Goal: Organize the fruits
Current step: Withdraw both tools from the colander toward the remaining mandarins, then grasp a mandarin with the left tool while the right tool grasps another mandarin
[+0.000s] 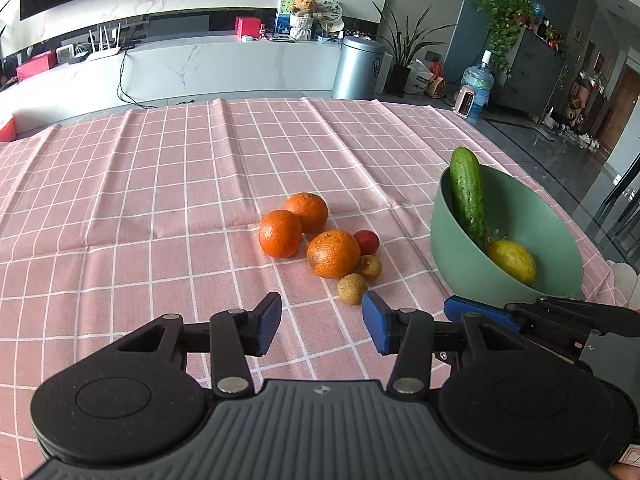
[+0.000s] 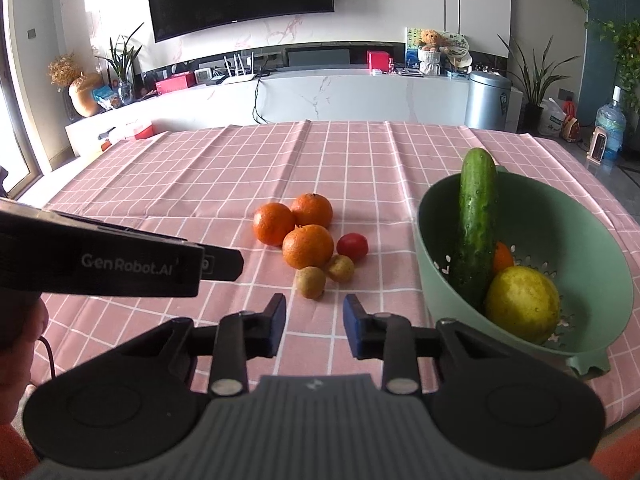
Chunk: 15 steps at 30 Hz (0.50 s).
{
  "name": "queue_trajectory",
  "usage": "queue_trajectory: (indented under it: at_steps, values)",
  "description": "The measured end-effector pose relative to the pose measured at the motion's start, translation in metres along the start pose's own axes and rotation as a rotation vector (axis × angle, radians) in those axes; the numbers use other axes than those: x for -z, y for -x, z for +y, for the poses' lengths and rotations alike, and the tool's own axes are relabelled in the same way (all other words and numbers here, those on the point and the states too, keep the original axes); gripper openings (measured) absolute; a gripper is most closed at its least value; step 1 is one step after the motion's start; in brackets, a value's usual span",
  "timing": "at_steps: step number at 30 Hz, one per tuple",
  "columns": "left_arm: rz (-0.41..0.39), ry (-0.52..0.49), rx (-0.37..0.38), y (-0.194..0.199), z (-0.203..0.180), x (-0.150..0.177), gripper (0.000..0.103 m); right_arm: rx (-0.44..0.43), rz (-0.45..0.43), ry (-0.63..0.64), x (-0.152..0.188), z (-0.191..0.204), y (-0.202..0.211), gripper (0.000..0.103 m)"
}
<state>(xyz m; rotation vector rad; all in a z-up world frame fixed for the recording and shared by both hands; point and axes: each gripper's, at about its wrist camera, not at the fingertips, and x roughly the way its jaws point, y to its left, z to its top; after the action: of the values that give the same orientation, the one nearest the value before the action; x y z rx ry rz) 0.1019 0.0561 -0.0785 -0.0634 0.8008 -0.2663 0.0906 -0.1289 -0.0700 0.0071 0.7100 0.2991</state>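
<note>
Both my grippers hover with jaws spread and empty over the pink checked tablecloth (image 1: 160, 184), short of the loose fruit.

From the left wrist I see my left gripper (image 1: 322, 326) spread wide with nothing between its blue pads (image 1: 267, 323); just ahead sit three oranges (image 1: 333, 253), a cherry tomato (image 1: 366, 241) and two small brown fruits (image 1: 352, 288) in a tight cluster, and to the right the green colander (image 1: 456, 248) holds a cucumber (image 1: 467, 196) leaning on its rim and a lemon (image 1: 511, 261). From the right wrist, my right gripper (image 2: 315, 326) is likewise spread and empty, the cluster near ahead; behind the cucumber I make out what may be another orange (image 2: 502, 258), mostly hidden.
</note>
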Motion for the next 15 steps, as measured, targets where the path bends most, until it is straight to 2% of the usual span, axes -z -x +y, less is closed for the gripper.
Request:
queue_trajectory:
  at_steps: [5, 11, 13, 15]
  values:
    - [-0.001, 0.006, 0.034, -0.011, 0.001, -0.006, 0.054, 0.018, 0.027, -0.01, -0.005, 0.001, -0.023, 0.025]
    - [0.018, -0.007, -0.016, -0.026, 0.011, -0.017, 0.054, 0.012, 0.029, 0.026, -0.016, 0.007, -0.046, 0.024]
    - [0.021, 0.0, -0.007, -0.029, 0.017, -0.024, 0.054, 0.01, 0.021, 0.061, -0.022, 0.011, -0.053, 0.025]
    - [0.023, 0.011, -0.001, -0.036, 0.023, -0.032, 0.054, 0.015, 0.007, 0.097, -0.027, 0.016, -0.059, 0.035]
